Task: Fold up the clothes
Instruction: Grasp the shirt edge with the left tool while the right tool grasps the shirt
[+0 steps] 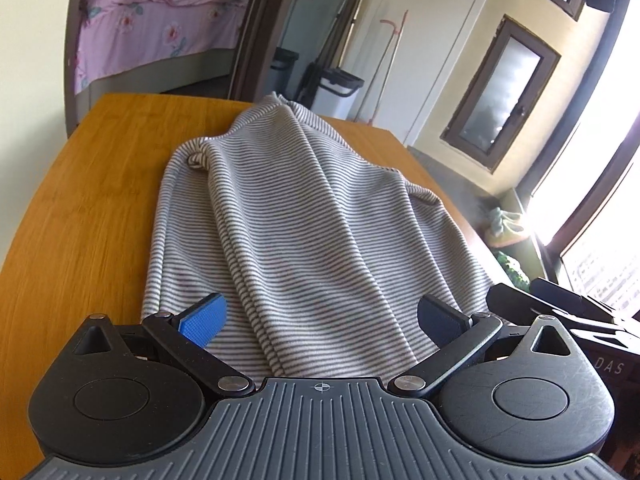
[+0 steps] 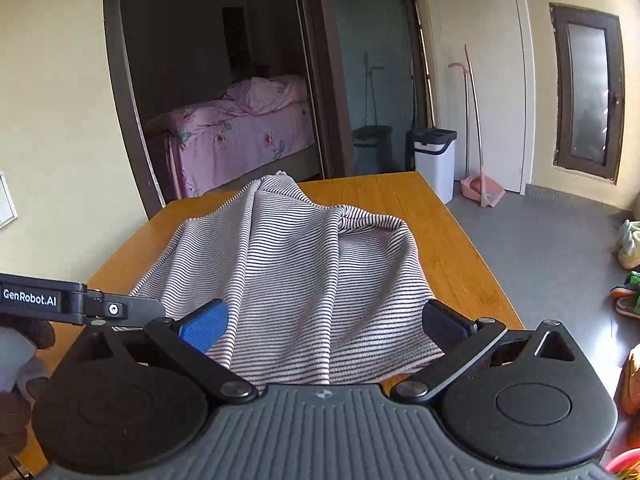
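A grey-and-white striped garment lies rumpled lengthwise on the wooden table, with long ridges running away from me. My left gripper stands open over its near hem, blue pads wide apart, nothing between them. In the right wrist view the same striped garment spreads across the table, its near hem just under my open right gripper. The left gripper's black body reaches in from the left, a hand behind it. The right gripper's body shows at the right edge of the left wrist view.
Beyond the table's far edge an open doorway shows a bed with pink bedding. A white bin, a broom and pink dustpan stand by the wall. Shoes and soft items lie on the grey floor at right.
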